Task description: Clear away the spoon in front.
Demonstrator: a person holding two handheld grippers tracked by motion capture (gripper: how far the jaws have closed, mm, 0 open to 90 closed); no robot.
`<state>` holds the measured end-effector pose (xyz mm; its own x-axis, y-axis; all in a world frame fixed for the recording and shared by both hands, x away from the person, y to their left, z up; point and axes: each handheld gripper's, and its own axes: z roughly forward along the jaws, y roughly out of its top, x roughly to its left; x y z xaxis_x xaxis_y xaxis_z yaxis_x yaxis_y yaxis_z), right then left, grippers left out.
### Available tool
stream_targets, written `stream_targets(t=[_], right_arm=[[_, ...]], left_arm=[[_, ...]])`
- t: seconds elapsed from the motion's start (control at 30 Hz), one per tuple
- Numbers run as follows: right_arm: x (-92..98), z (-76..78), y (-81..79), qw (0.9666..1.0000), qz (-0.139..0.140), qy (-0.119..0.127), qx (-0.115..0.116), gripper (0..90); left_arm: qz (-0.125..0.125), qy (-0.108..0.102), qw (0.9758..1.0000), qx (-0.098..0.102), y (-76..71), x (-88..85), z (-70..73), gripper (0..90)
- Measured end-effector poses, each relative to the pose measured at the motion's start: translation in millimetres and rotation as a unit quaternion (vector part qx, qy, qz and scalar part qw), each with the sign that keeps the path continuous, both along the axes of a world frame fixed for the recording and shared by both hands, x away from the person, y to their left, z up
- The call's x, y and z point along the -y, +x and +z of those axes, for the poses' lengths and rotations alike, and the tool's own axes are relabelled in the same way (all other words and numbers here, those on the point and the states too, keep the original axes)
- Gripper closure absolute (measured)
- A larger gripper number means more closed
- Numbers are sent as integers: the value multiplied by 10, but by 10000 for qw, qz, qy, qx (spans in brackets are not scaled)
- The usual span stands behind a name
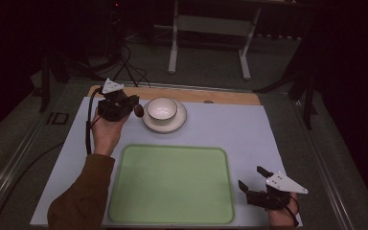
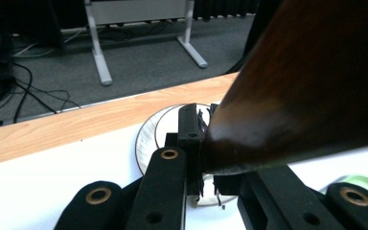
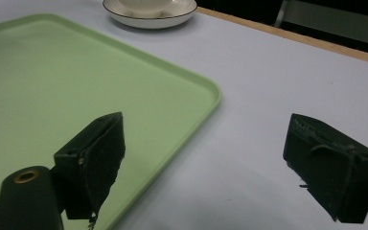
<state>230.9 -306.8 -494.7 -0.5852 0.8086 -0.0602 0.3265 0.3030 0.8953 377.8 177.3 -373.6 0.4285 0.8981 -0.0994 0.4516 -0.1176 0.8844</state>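
1. The dark brown wooden object [image 2: 306, 81] is pinched between the jaws of your left gripper [image 1: 130, 106]; in the left gripper view its glossy rounded end sits right at the jaw pads, and in the high view it shows as a small brown tip [image 1: 138, 110] poking out just left of the saucer
2. What the object is exactly cannot be told; it is blurred and very close to the camera
3. Your left gripper is closed on that object, held above the far left part of the table [image 1: 249, 129], with your left hand [image 1: 106, 132] wrapped around it and a brown sleeve [image 1: 84, 191] running back to the bottom edge
4. Just beside the gripper's tip stands a white bowl [image 1: 162, 109] on a white saucer [image 1: 149, 123] with a dark rim; the bowl sits upright in the saucer's middle
5. Nearer to you lies a light green tray [image 1: 172, 184] with rounded corners, flat on the white table surface, apart from the saucer
6. Your right gripper [image 1: 253, 180] rests low at the near right corner of the table, just right of the tray; its jaws are spread wide with nothing between them, as the right gripper view shows, one jaw over the tray's edge [image 3: 191, 120] and the other over bare table
7. A strip of light wood [image 1: 220, 96] runs along the table's far edge, and beyond it a white metal frame [image 1: 211, 28] stands on the grey floor, with black cables [image 1: 124, 67] trailing to its left
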Motion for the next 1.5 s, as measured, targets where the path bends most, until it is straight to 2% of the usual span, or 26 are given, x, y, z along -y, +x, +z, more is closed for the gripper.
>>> stream_targets(t=[0.3, 0.67, 1.03, 1.23, 1.3, 1.5], right_arm=[[-1, 0, 0, 10000, 3, -4, 5, 140], [-1, -2, 3, 10000, 7, -12, 5, 140], [0, -3, 5, 10000, -8, 0, -3, 140], [1, -6, 10, 10000, -10, 2, -1, 140], [1, -6, 10, 10000, -8, 0, -6, 140], [1, -7, 13, 10000, -6, -5, -18, 140]], left_arm=[[-188, 20, 9998, -25, -208, -48, 80, 844], [-387, 64, 9992, -101, -422, -93, 105, 843], [-447, -4, 9989, -141, -649, -173, 63, 843], [-490, -41, 9984, -269, -740, -199, -12, 843], [-566, -160, 9977, -343, -769, -204, -32, 844], [-660, -21, 9968, -458, -882, -158, -72, 844]])
